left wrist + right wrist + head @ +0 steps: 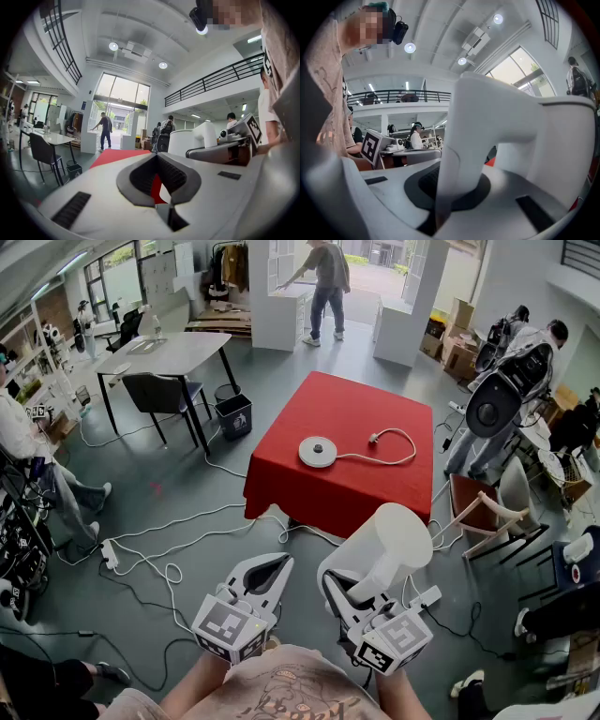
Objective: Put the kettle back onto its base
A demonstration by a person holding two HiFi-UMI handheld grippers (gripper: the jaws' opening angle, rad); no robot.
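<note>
The white kettle (392, 542) hangs in the air in front of me, short of the red table (361, 488). My right gripper (359, 594) is shut on its handle (457, 159), and the kettle body (565, 140) fills the right gripper view. On the red cloth lies the round white base (318, 451), with its cord (394, 444) looped to the right. To the left of the kettle, my left gripper (262, 575) is held level with its jaws together and nothing in them. In the left gripper view the kettle (194, 139) shows at the right.
White cables (169, 549) snake over the floor between me and the table. A grey table (173, 352) with a dark chair (155, 390) and a bin (234, 415) stands at the left. A wooden chair (483, 512) and seated people are at the right. A person (323, 282) stands at the back.
</note>
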